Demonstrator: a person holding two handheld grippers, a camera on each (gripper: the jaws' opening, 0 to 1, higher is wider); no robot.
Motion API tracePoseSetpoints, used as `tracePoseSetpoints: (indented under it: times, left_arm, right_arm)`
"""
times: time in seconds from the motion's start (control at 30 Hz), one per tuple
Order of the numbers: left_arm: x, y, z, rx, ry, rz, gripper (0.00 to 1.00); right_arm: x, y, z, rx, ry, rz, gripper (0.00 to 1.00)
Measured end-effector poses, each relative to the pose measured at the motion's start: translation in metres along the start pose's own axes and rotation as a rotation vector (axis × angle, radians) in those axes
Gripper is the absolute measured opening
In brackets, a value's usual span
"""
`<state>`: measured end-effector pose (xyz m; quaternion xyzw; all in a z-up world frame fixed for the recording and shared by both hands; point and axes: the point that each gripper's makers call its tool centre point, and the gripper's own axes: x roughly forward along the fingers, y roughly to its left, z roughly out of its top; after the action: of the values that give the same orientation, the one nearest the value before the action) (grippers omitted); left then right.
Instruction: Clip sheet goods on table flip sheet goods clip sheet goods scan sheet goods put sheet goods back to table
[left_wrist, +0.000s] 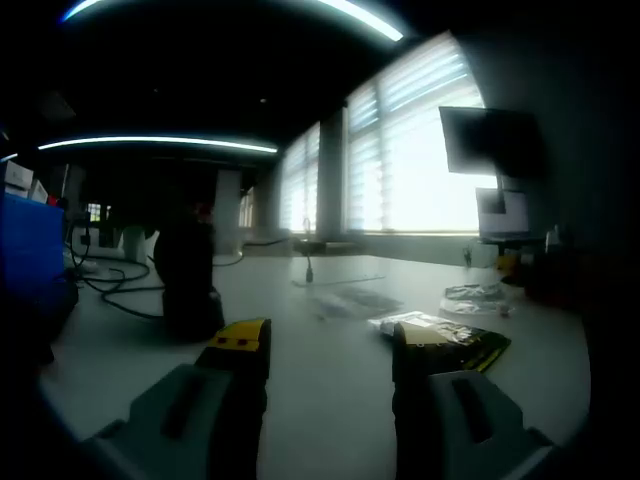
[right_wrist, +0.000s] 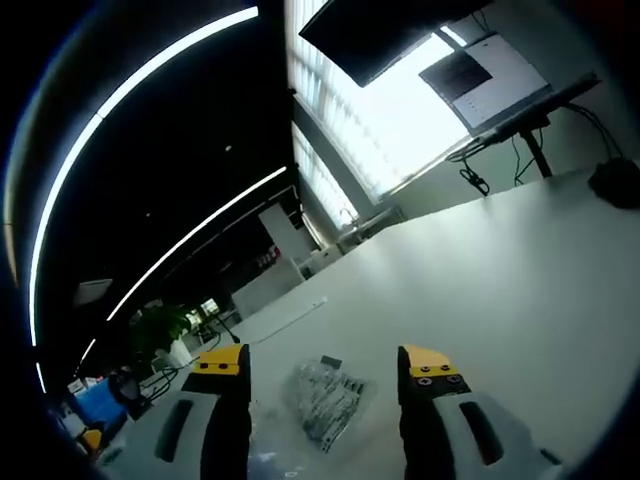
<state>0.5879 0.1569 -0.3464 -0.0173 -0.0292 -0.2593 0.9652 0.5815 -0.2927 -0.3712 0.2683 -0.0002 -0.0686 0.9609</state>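
We see the left gripper (left_wrist: 330, 350) above the white tabletop (left_wrist: 330, 400), fingers spread wide and empty, beside a black-and-yellow foil sheet packet (left_wrist: 452, 345). The right gripper (right_wrist: 330, 372), fingers also apart and empty, frames a clear crinkled plastic packet (right_wrist: 325, 398) lying flat.

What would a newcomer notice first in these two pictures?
Probably the bright window with blinds behind the white table. Next, the open left gripper pointing toward a dark yellow-printed packet on the table. In the right gripper view, a clear silvery packet lies between the open right gripper's jaws.
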Motion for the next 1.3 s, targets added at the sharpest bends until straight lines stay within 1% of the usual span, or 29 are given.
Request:
tracePoseSetpoints:
  times: [0.07,0.2,0.23,0.37,0.4,0.47,0.5,0.57,0.73,0.77,0.8,0.83,0.9,0.97,1.03,1.1,1.13,1.17,1.2,1.27,1.3]
  left_arm:
    - [0.0,0.0,0.0,0.001,0.0,0.0,0.41]
    - [0.0,0.0,0.0,0.001,0.0,0.0,0.41]
    - [0.0,0.0,0.0,0.001,0.0,0.0,0.41]
    - [0.0,0.0,0.0,0.0,0.0,0.001,0.41]
    - [0.0,0.0,0.0,0.0,-0.001,0.0,0.41]
    - [0.0,0.0,0.0,0.001,0.0,-0.001,0.41]
    - [0.0,0.0,0.0,0.001,0.0,-0.001,0.41]
    - [0.0,0.0,0.0,0.002,0.0,-0.002,0.41]
    - [0.0,-0.001,0.0,0.002,0.001,-0.002,0.41]
    - [0.0,-0.001,0.0,0.003,0.001,-0.002,0.41]
    - [0.0,-0.001,0.0,0.003,0.001,-0.002,0.41]
    - [0.0,-0.001,0.0,0.003,0.001,-0.002,0.41]
    - [0.0,-0.001,0.0,0.003,0.001,-0.002,0.41]
    - [0.0,-0.001,-0.001,0.004,0.002,-0.003,0.41]
    - [0.0,-0.001,-0.001,0.005,0.003,-0.002,0.41]
    - [0.001,-0.001,-0.001,0.005,0.003,-0.002,0.41]
    - [0.001,-0.001,-0.001,0.006,0.003,-0.001,0.41]
    - [0.001,-0.001,-0.001,0.006,0.004,-0.001,0.41]
    - [0.001,-0.001,-0.001,0.007,0.004,-0.001,0.41]
    - [0.001,-0.001,-0.001,0.008,0.005,-0.001,0.41]
    - [0.001,-0.001,-0.001,0.009,0.006,-0.001,0.41]
  right_arm:
    - [0.0,0.003,0.001,-0.035,-0.004,0.011,0.59]
    - [0.0,0.01,0.004,-0.036,-0.017,0.039,0.66]
    - [0.001,0.013,0.005,-0.05,-0.014,0.048,0.68]
    - [0.002,0.028,0.005,-0.096,0.01,0.102,0.7]
    - [0.003,0.032,0.007,-0.103,0.008,0.118,0.7]
    - [0.004,0.042,0.006,-0.135,0.033,0.163,0.71]
    - [0.005,0.045,0.008,-0.138,0.03,0.171,0.71]
    - [0.006,0.055,0.008,-0.191,0.049,0.216,0.71]
    - [0.006,0.076,0.008,-0.317,0.078,0.301,0.72]
    - [0.005,0.081,0.005,-0.342,0.102,0.33,0.73]
    - [0.006,0.084,0.005,-0.36,0.107,0.342,0.73]
    - [0.005,0.087,0.002,-0.388,0.129,0.366,0.73]
    - [0.007,0.089,-0.001,-0.438,0.153,0.386,0.72]
    - [0.009,0.089,-0.006,-0.473,0.18,0.403,0.71]
    - [0.009,0.088,-0.013,-0.517,0.219,0.427,0.72]
    - [0.011,0.089,-0.015,-0.546,0.238,0.451,0.71]
    - [0.011,0.088,-0.018,-0.571,0.263,0.465,0.71]
    - [0.012,0.089,-0.018,-0.583,0.272,0.483,0.72]
    - [0.011,0.091,-0.021,-0.601,0.298,0.514,0.71]
    - [0.009,0.095,-0.024,-0.608,0.334,0.557,0.71]
    - [0.007,0.095,-0.028,-0.614,0.37,0.583,0.72]
